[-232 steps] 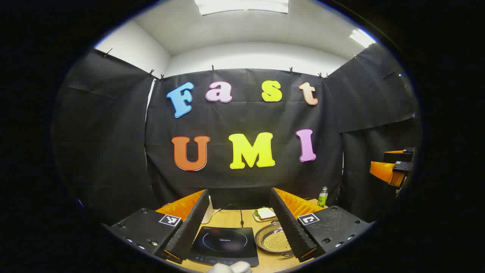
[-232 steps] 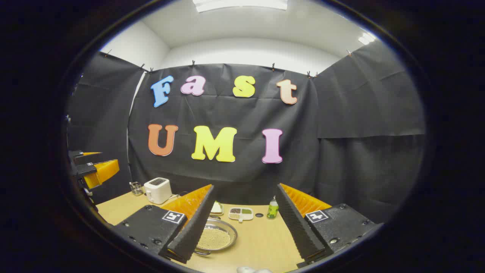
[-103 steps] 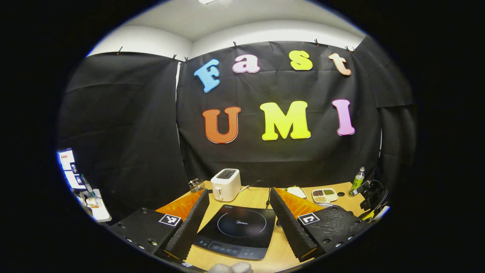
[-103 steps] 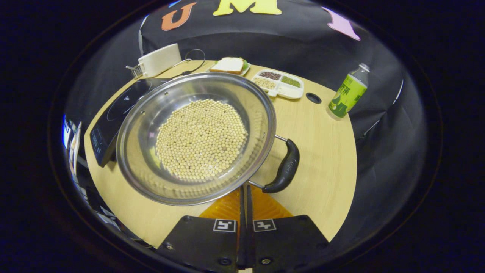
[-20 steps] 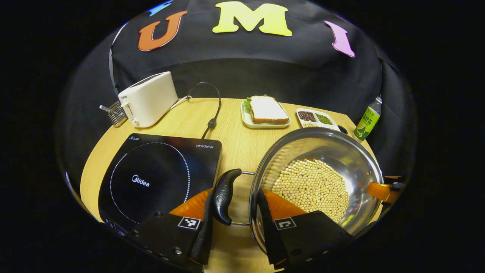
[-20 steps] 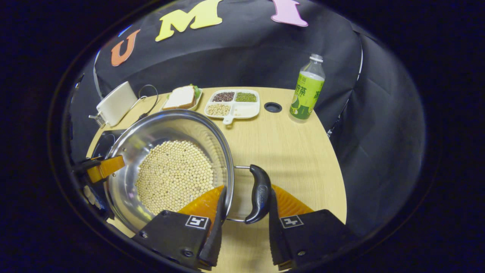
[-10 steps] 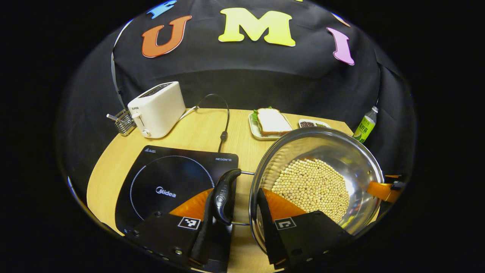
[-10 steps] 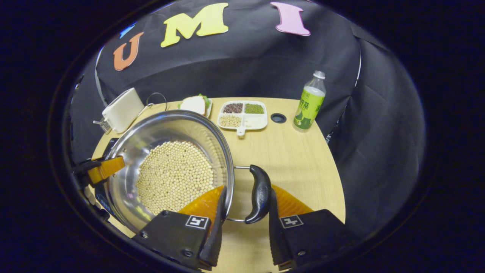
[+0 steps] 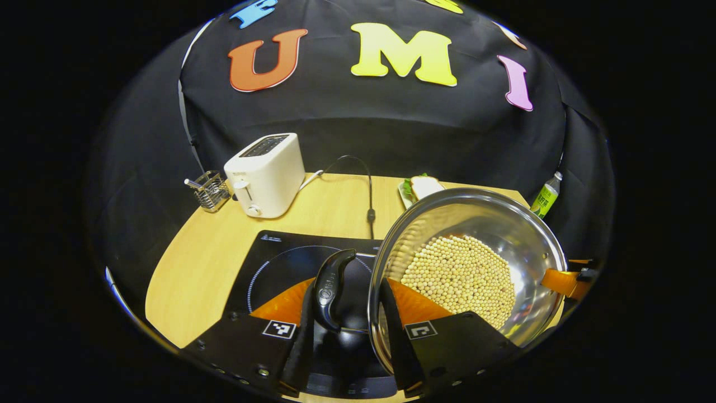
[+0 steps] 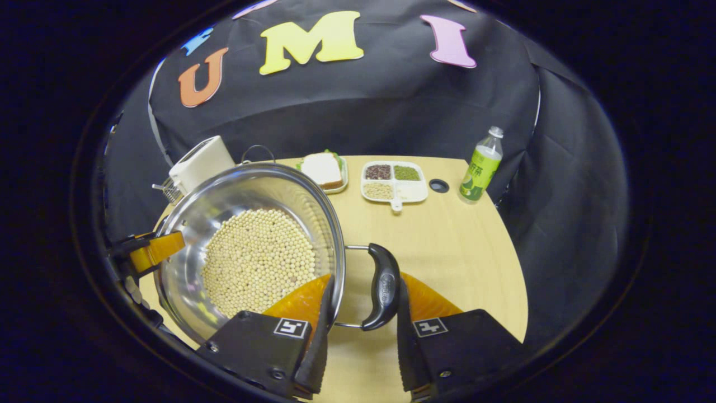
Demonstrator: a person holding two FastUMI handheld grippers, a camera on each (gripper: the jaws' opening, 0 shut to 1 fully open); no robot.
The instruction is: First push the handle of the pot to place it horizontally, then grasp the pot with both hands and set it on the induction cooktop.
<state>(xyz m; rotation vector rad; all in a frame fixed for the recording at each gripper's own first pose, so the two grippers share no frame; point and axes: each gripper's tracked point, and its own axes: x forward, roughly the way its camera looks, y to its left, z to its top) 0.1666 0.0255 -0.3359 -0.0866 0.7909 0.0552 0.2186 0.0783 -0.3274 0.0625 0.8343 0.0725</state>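
Above cooktop (image 9: 279, 254): one pot (image 9: 475, 246), two handles, left tongs (image 9: 344, 313) and right tongs (image 10: 361, 313) each clamping one.

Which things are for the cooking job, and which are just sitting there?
For the job:
pot of beans
pot handles
induction cooktop
left tongs
right tongs

Just sitting there:
toaster
sandwich
divided snack tray
green drink bottle
wire basket
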